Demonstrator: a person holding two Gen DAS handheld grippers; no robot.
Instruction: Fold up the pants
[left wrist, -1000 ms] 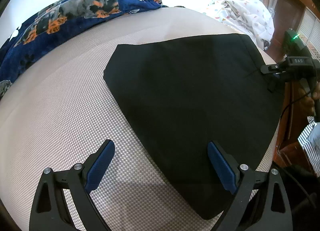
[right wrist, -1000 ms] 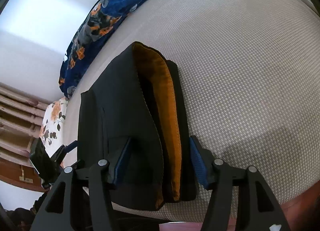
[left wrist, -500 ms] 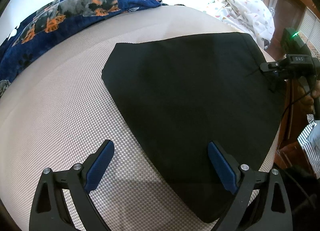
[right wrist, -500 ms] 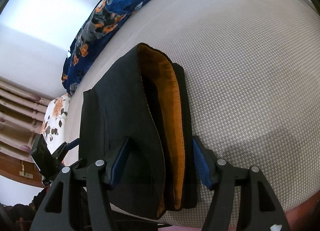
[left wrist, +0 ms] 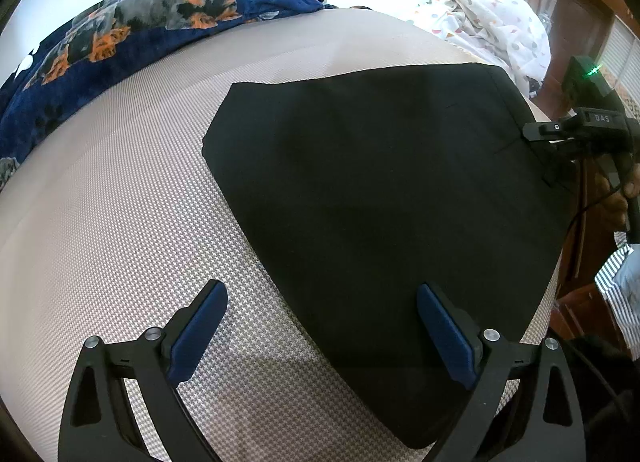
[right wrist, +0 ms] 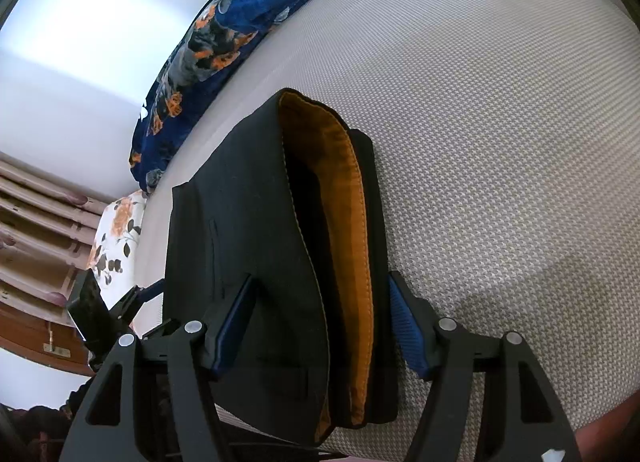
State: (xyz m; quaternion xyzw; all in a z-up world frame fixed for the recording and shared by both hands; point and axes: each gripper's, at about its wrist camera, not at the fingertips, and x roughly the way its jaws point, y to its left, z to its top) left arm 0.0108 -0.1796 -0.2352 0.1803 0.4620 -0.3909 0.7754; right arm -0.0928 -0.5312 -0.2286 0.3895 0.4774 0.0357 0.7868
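My right hand-held gripper is opening, jaws astride the folded pants on the bed; my left hand-held gripper hovers wide, empty.

Pants black, waistband lining orange-brown. Bed beige w/ fine woven check. Blanket beyond pants: navy, white paws, grey-orange dogs. Sheet white, coloured dots. Fingers black w/ blue pads.

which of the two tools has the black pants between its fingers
The right tool: its blue-padded fingers straddle the folded black pants with the orange lining, its jaws opening. The left tool stands open over the beige woven bed cover and a pants edge.
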